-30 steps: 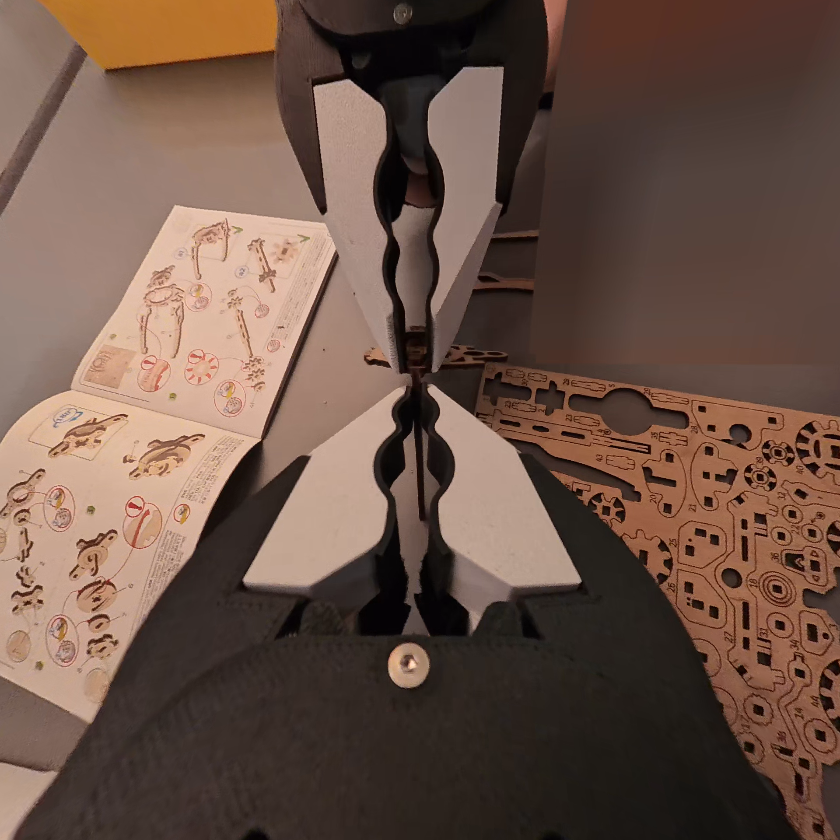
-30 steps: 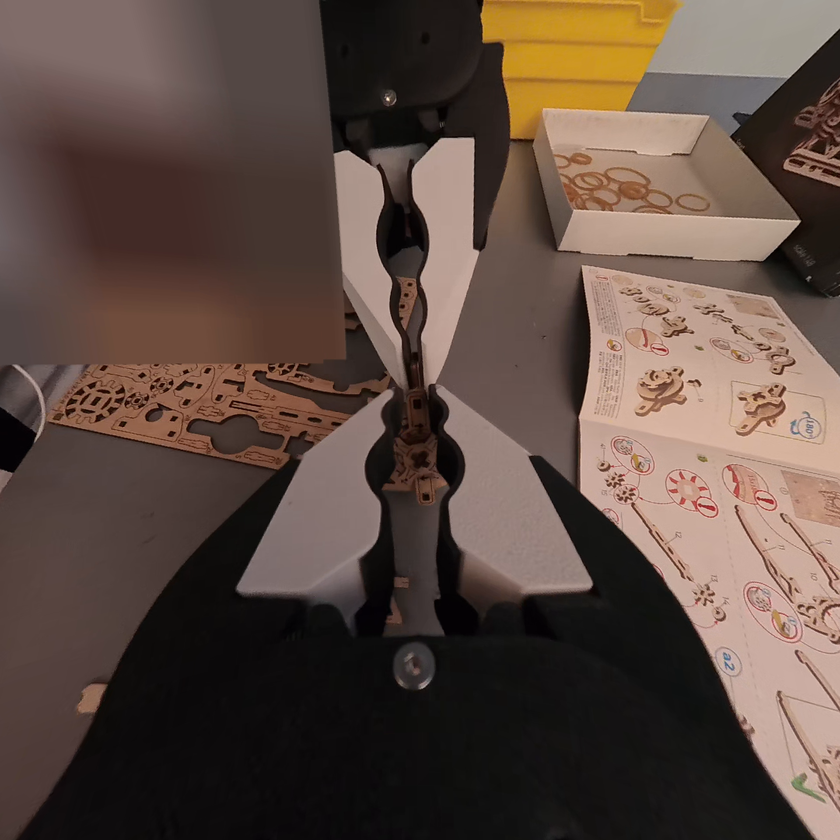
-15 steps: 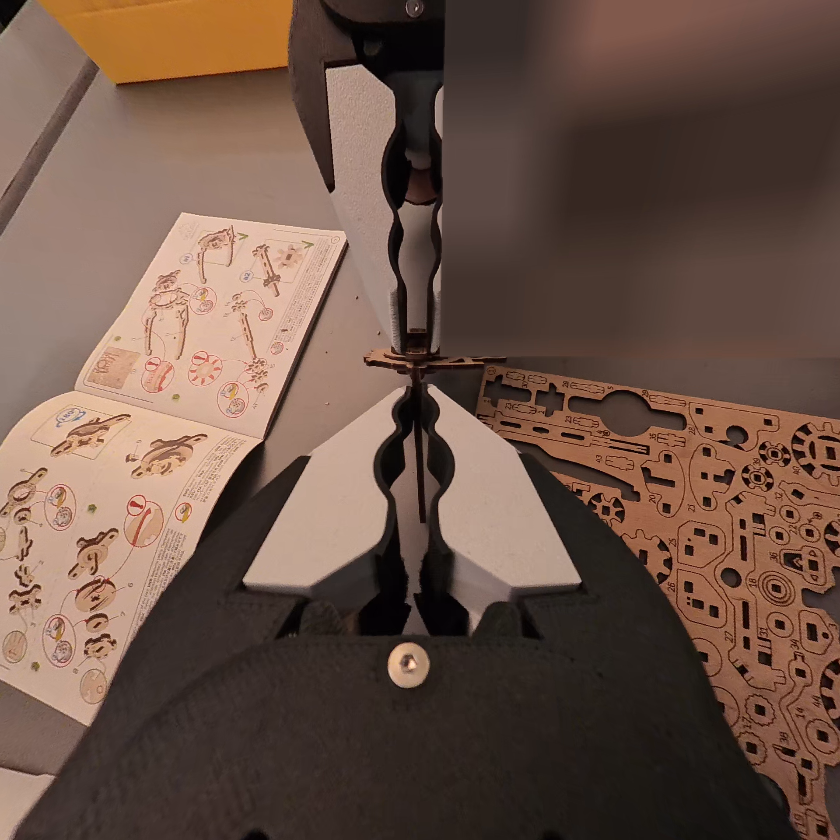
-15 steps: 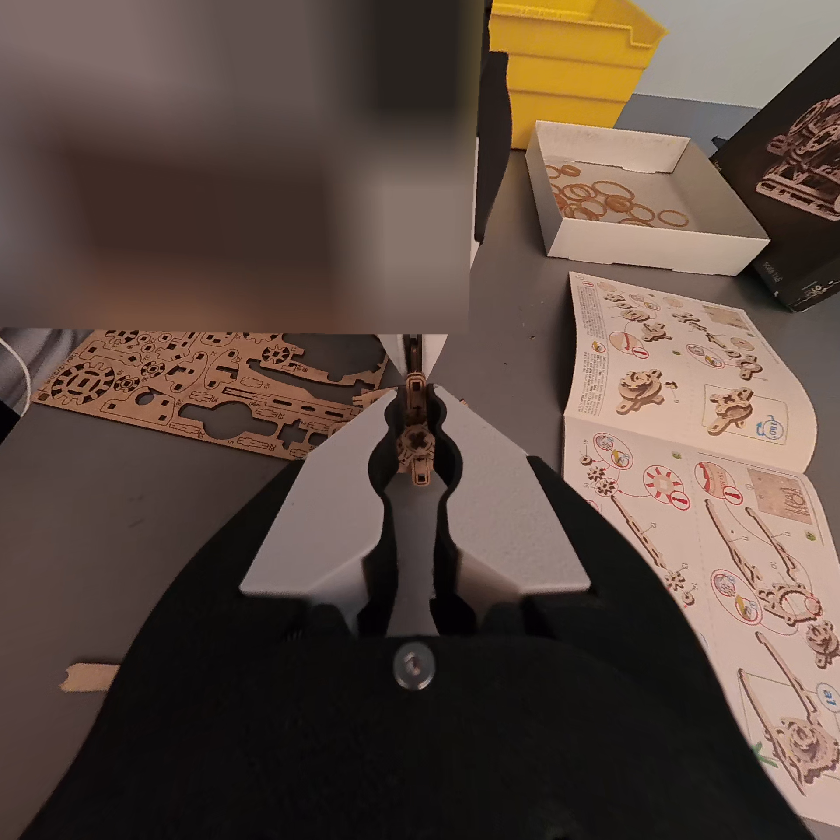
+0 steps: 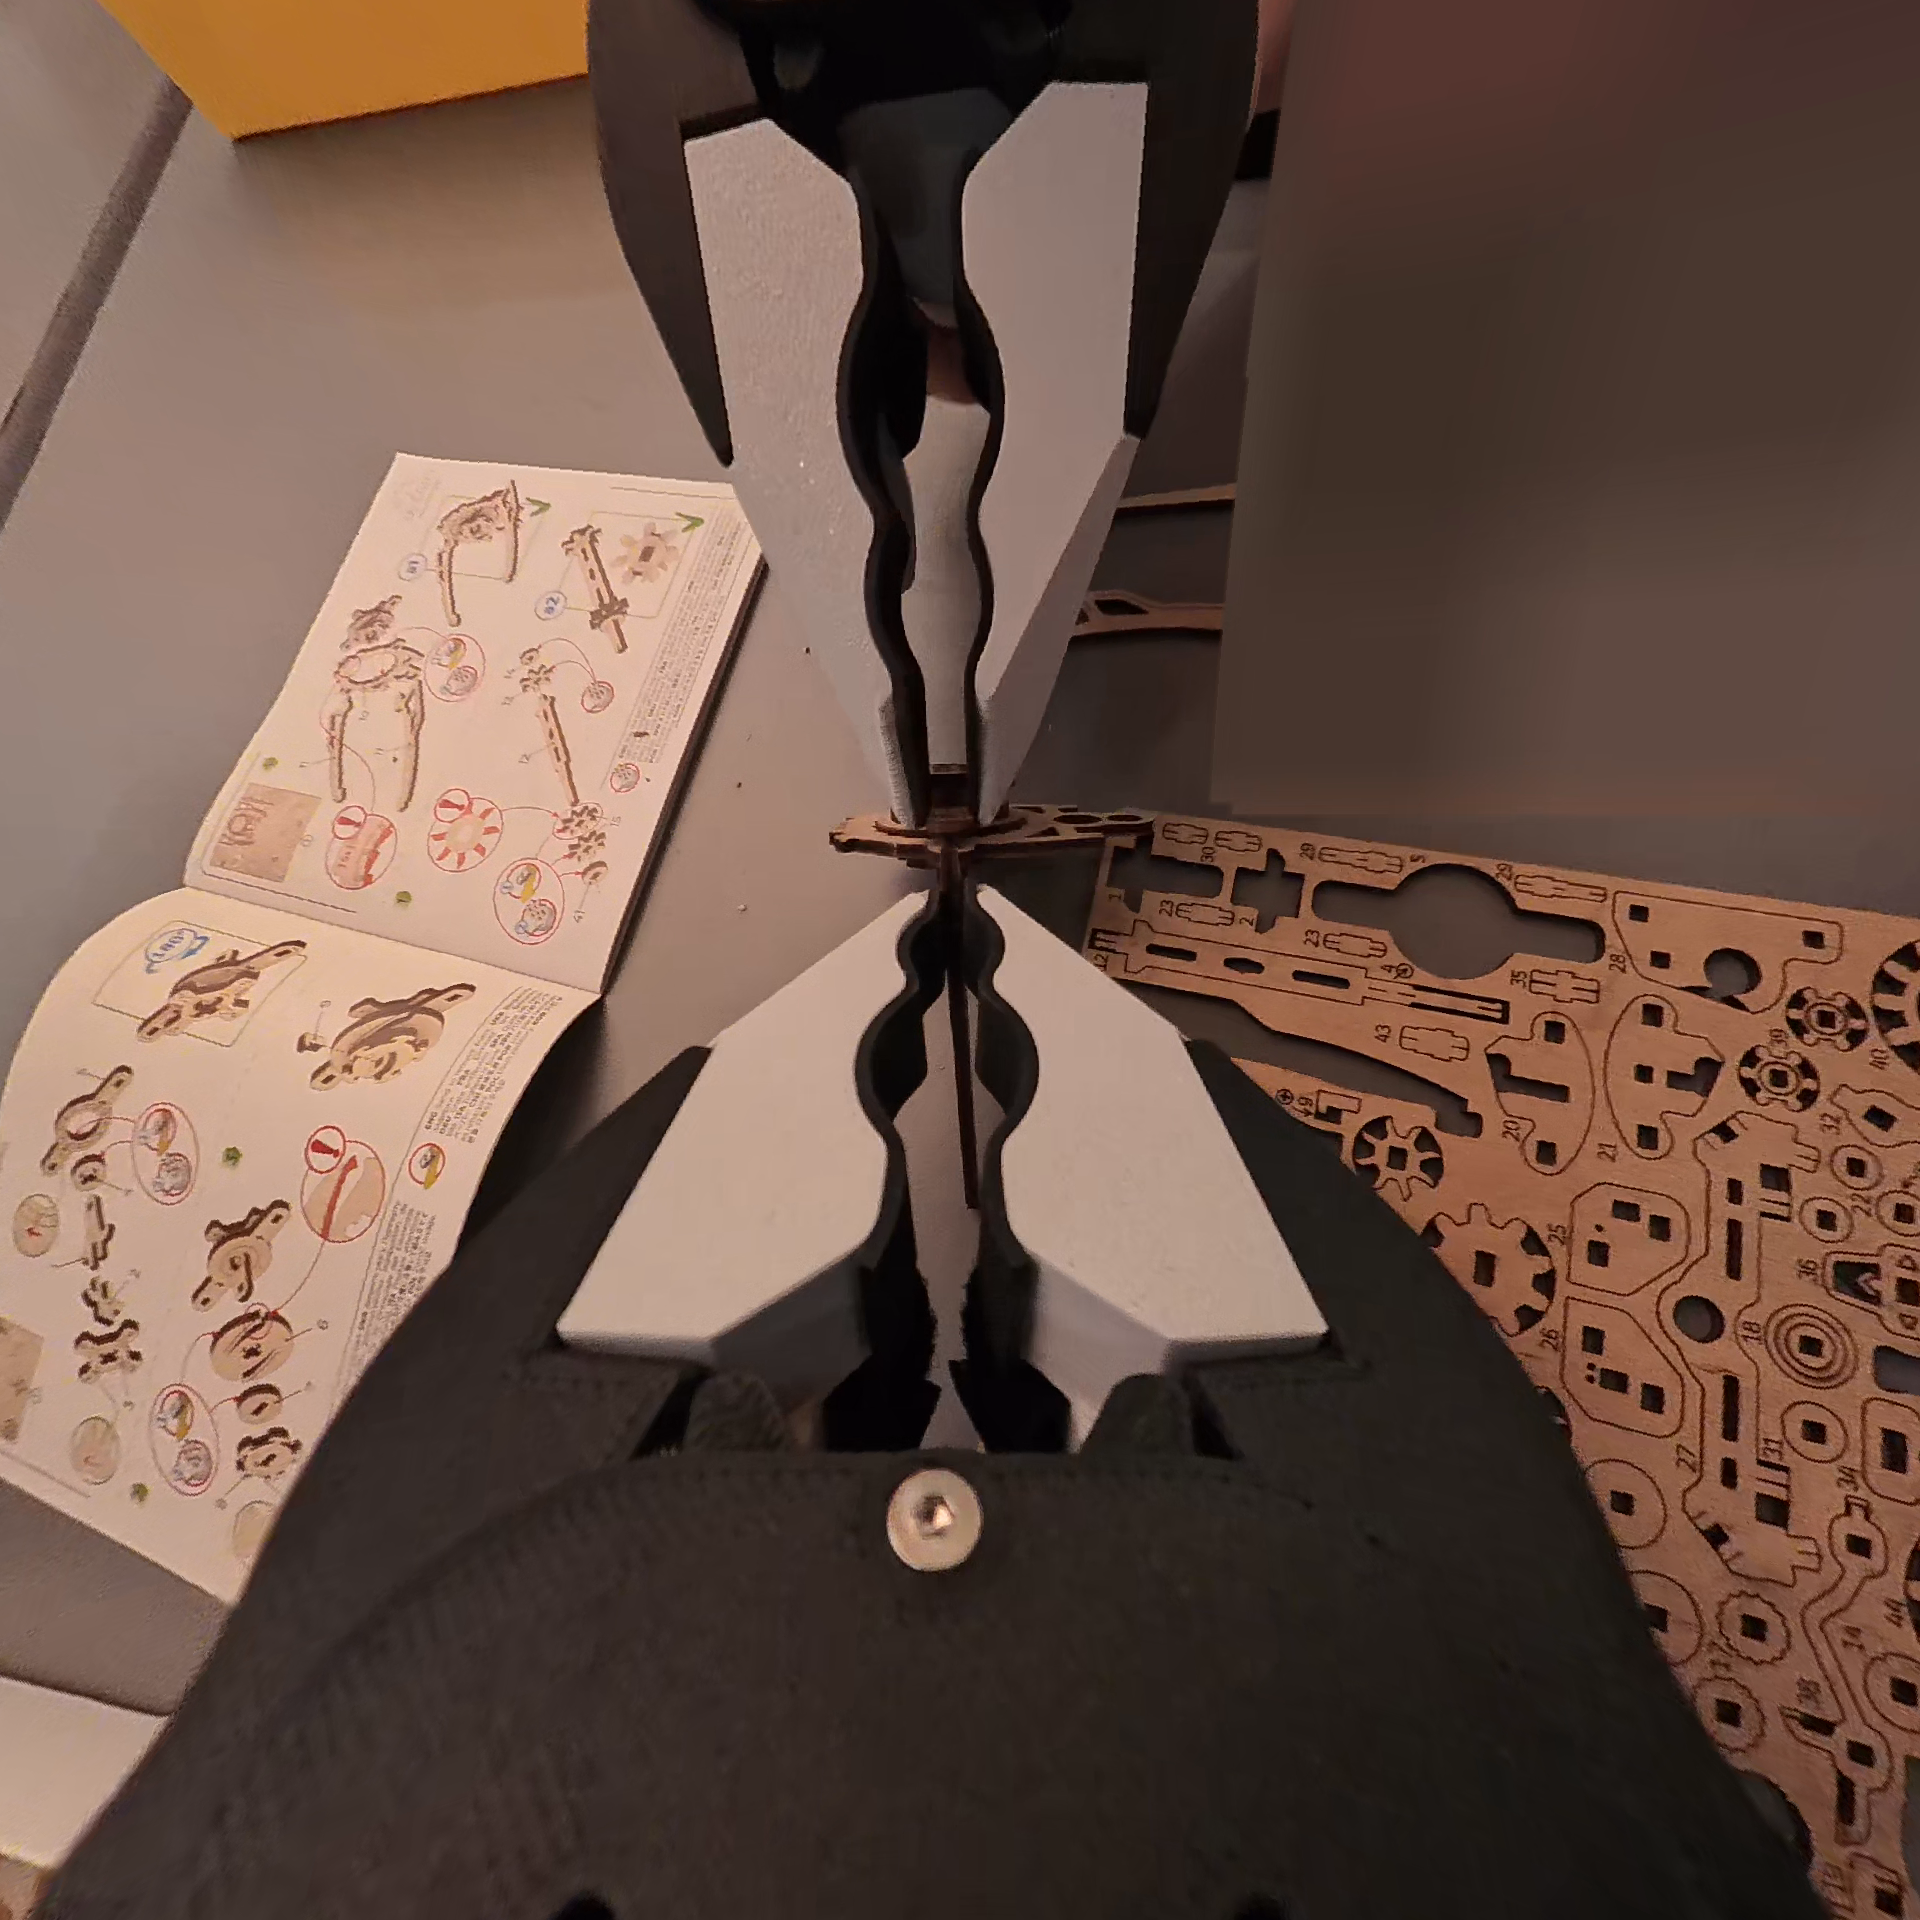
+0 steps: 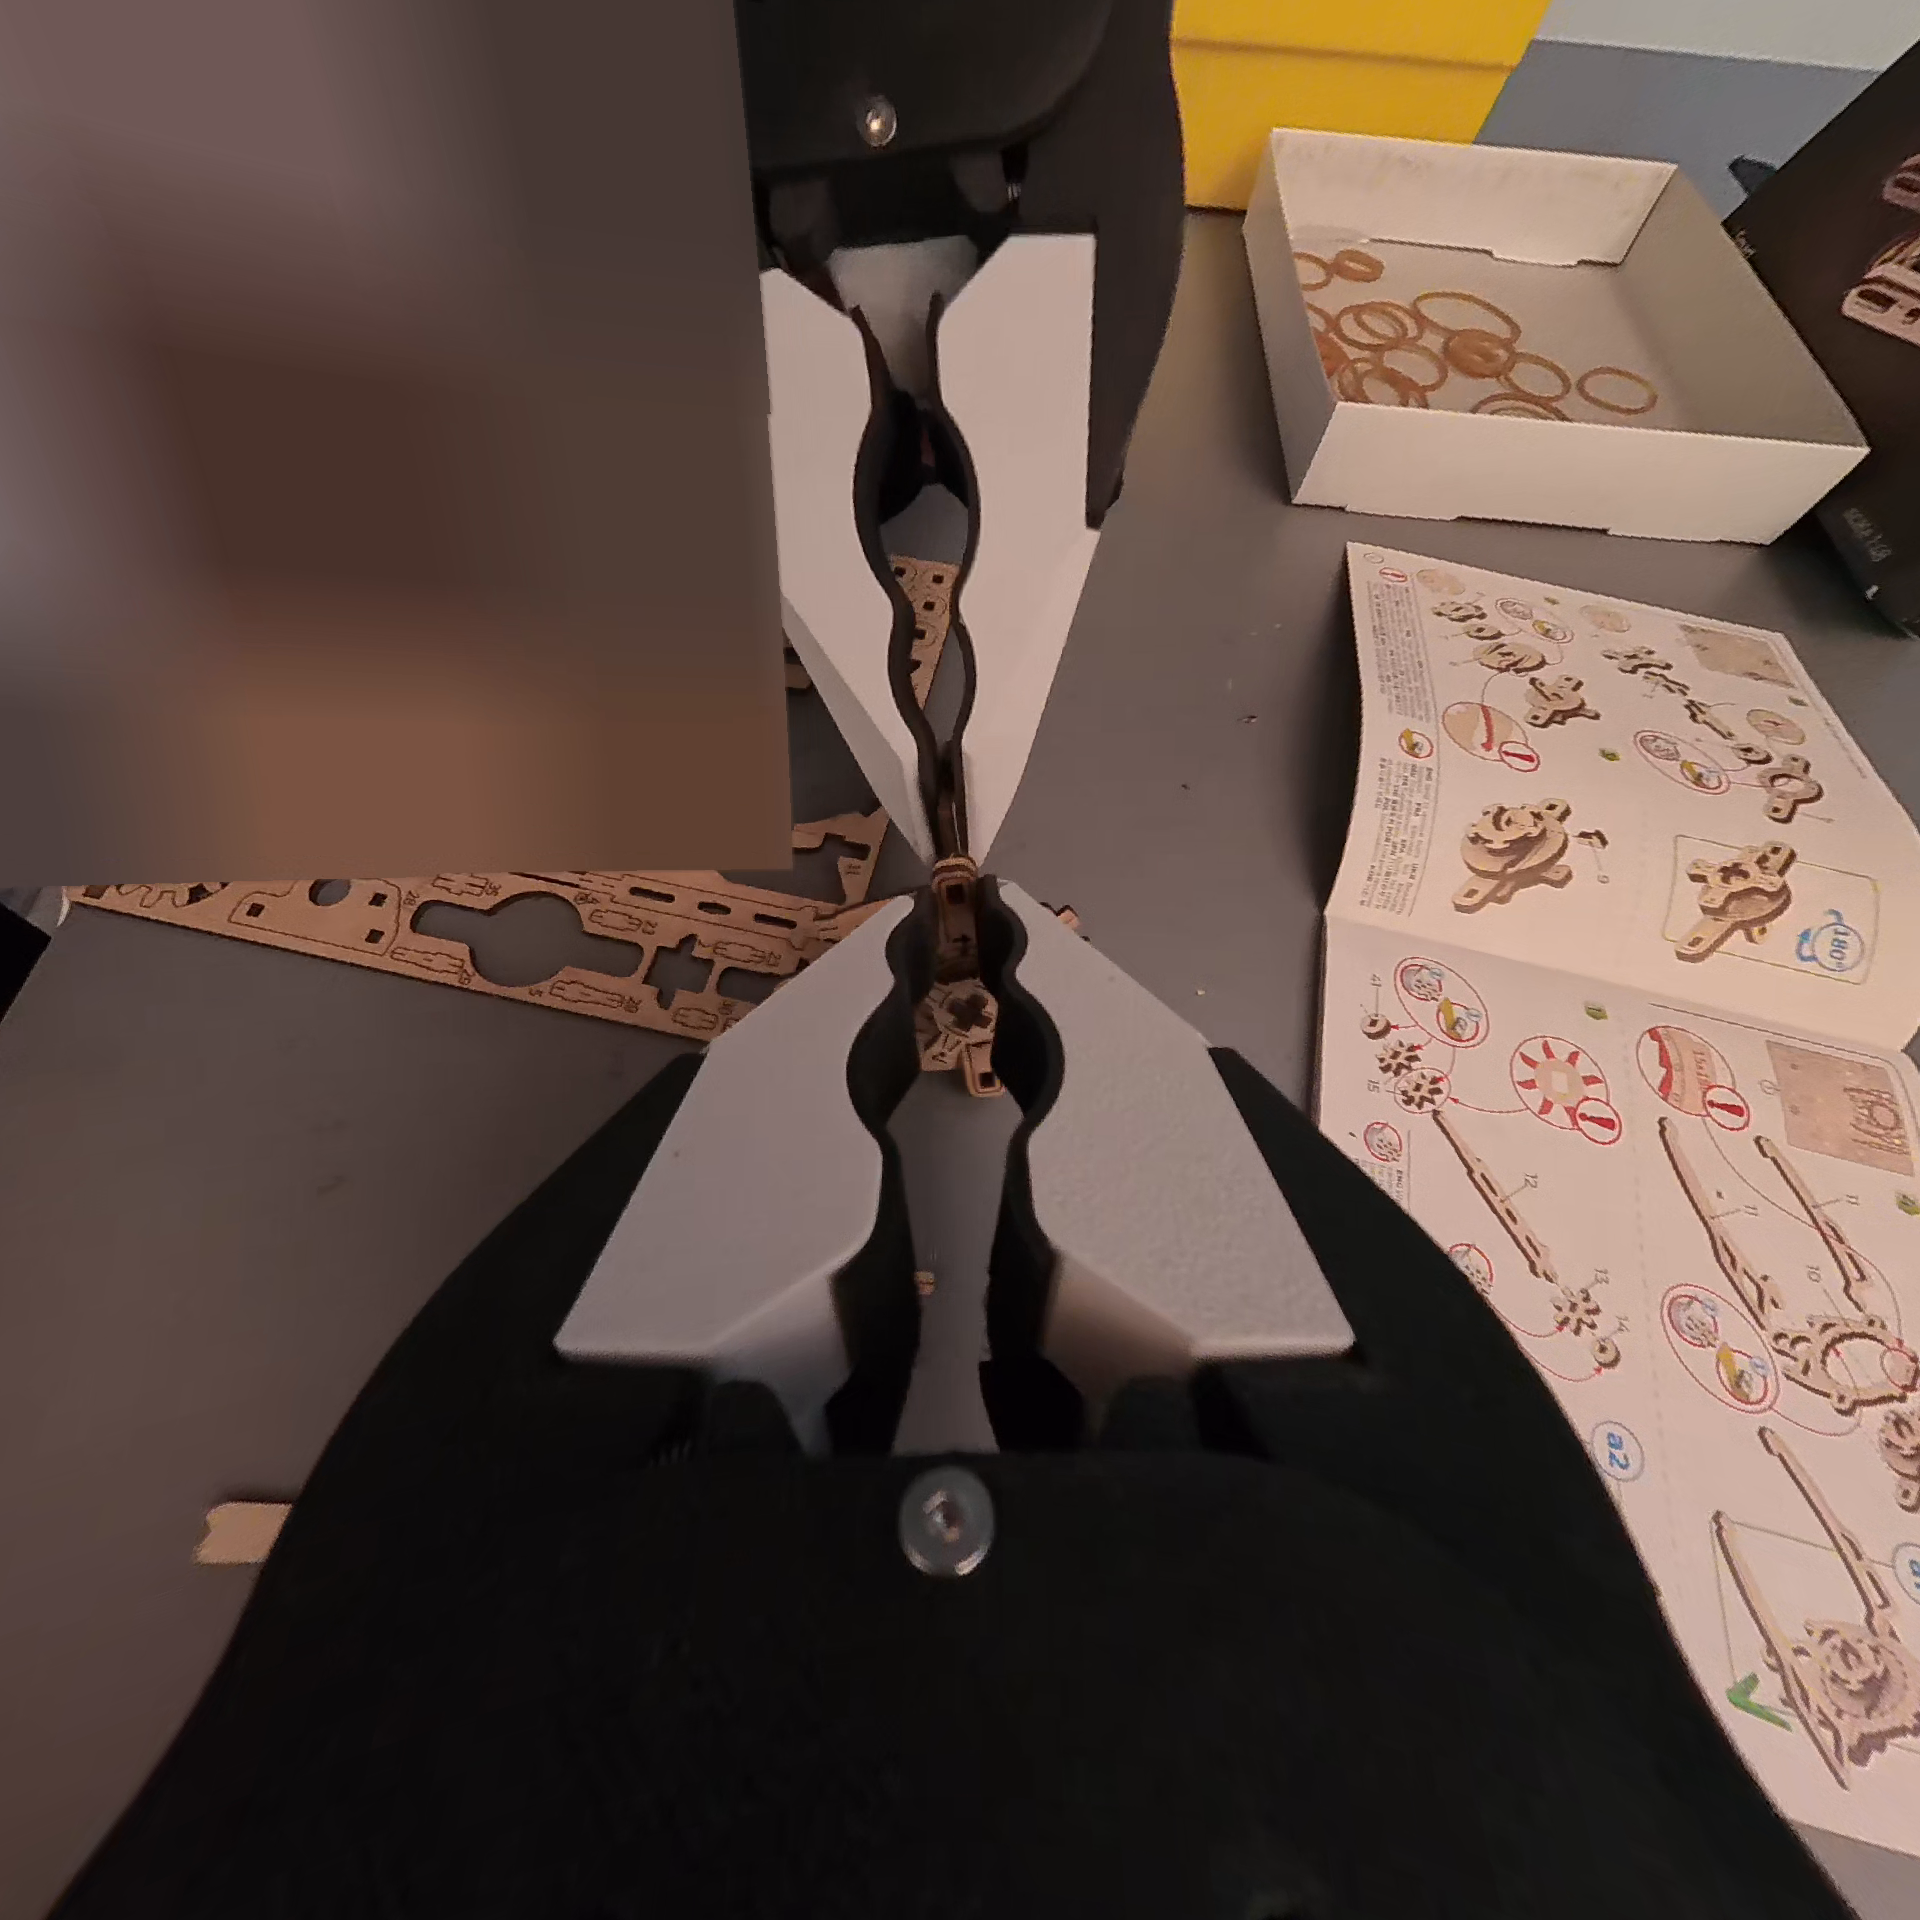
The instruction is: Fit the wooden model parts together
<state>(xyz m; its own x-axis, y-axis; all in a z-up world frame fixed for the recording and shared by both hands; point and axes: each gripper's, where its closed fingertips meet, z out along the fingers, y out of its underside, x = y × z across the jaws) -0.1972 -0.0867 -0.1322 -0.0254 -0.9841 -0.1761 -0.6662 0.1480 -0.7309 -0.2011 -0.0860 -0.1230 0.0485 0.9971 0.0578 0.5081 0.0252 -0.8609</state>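
Gripping wooden parts, rubber-band box right-only

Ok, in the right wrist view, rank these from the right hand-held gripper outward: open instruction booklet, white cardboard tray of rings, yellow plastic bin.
From the right hand-held gripper:
1. Open instruction booklet, flat on the grey table, just to its right.
2. White cardboard tray of tan rings, beyond the booklet, upper right.
3. Yellow plastic bin, behind the tray at the table's far edge.

Both grippers, the left gripper and the right gripper, have black bodies and pale grey fingers. A tan wooden sheet with dark cut outlines lies on a grey table. A yellow bin stands far off.
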